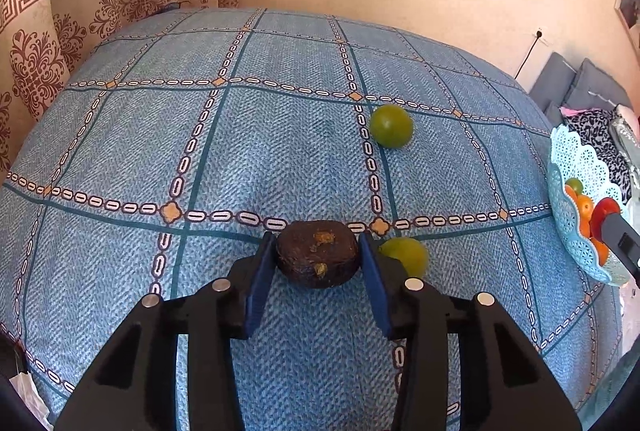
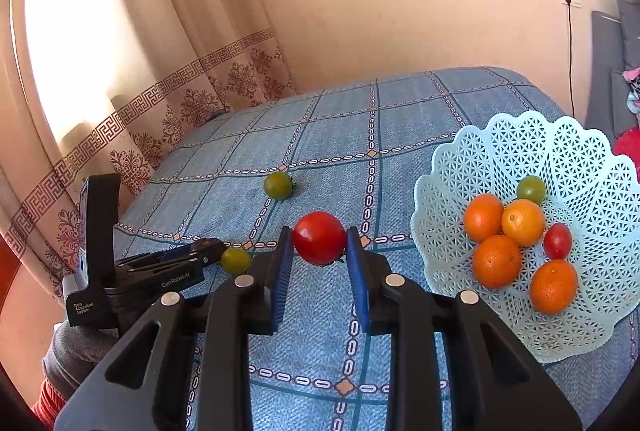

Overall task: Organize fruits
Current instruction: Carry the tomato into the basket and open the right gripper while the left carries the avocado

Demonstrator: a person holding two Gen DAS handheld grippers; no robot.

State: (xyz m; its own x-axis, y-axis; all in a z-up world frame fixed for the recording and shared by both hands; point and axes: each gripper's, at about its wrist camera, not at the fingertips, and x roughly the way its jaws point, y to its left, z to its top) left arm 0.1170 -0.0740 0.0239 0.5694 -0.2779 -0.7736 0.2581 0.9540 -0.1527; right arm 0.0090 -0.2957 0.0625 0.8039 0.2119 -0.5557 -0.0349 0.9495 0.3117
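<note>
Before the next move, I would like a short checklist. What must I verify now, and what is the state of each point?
1. Right gripper grips the red tomato: ok, pads on both sides.
2. Left gripper grips the dark brown fruit: cannot tell; a thin gap shows beside each pad.
3. Room in the basket for the tomato: ok, its near-left part is bare.
4. Path from tomato to basket free: ok, only cloth lies between.
5. Fruits still on the cloth: not ok, two green fruits, one far and one near the left gripper.
</note>
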